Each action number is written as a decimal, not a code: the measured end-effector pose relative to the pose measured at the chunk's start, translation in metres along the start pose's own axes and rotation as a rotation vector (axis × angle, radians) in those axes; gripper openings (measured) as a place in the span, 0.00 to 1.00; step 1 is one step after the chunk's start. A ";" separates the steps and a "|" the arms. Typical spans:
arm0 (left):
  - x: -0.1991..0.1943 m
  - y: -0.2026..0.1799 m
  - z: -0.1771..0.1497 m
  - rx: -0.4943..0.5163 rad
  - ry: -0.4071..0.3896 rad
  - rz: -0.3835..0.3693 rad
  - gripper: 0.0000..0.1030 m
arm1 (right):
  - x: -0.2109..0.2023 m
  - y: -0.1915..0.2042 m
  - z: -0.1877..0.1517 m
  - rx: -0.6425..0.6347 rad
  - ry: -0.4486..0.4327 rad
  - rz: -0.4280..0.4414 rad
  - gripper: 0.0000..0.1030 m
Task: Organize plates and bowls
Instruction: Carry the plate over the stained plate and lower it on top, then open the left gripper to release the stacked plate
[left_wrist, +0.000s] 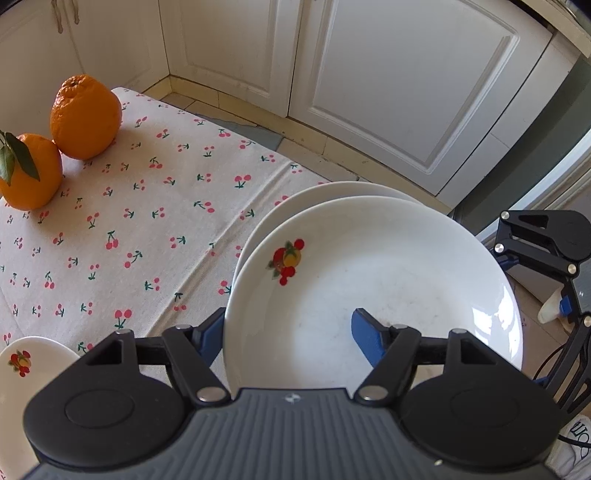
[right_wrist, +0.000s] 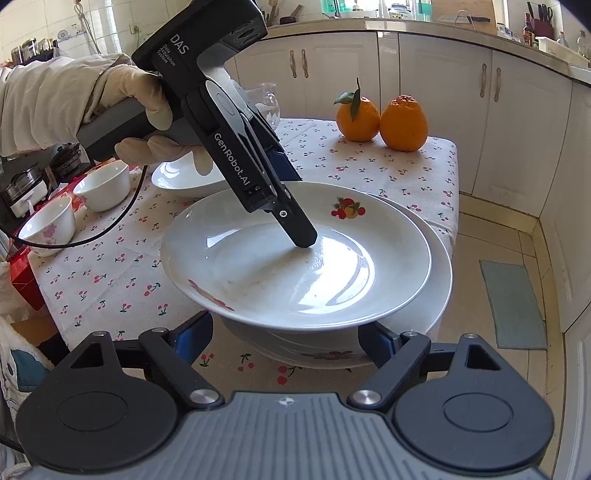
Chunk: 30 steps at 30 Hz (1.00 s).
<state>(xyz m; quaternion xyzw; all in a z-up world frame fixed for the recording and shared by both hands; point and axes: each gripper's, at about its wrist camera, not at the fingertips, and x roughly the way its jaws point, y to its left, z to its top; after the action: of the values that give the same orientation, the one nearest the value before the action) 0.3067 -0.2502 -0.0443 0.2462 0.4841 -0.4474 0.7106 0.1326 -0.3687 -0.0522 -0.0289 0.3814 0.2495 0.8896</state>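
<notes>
Two white plates with fruit decals are stacked at the table's corner: the top plate (left_wrist: 369, 266) (right_wrist: 280, 266) sits on the lower plate (left_wrist: 332, 192) (right_wrist: 441, 280). My left gripper (left_wrist: 291, 332) straddles the top plate's rim, one blue finger (left_wrist: 369, 336) inside the dish, the other outside it. The pads stand well apart and do not press. In the right wrist view that inner finger (right_wrist: 299, 229) rests its tip in the dish. My right gripper (right_wrist: 286, 338) is open just before the stack's near rim, holding nothing.
A third plate (right_wrist: 181, 177) (left_wrist: 22, 362) and two white bowls (right_wrist: 105, 184) (right_wrist: 48, 225) stand on the cherry-print tablecloth (left_wrist: 147, 221). Two oranges (left_wrist: 85, 118) (right_wrist: 380, 118) sit at the far corner, a glass cup (right_wrist: 267, 99) behind. Cabinets and floor surround the table.
</notes>
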 end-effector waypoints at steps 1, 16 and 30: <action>0.000 0.000 0.000 0.002 0.000 0.002 0.70 | 0.000 0.000 0.000 0.000 0.000 -0.002 0.86; -0.012 0.003 -0.011 -0.021 -0.010 0.015 0.74 | -0.001 0.006 0.000 -0.009 0.004 -0.032 0.87; -0.029 0.001 -0.020 -0.040 -0.050 0.043 0.74 | -0.004 0.014 0.001 -0.015 0.020 -0.070 0.90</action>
<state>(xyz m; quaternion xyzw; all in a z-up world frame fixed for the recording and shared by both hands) 0.2944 -0.2224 -0.0258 0.2310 0.4694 -0.4283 0.7368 0.1247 -0.3580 -0.0465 -0.0512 0.3874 0.2209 0.8936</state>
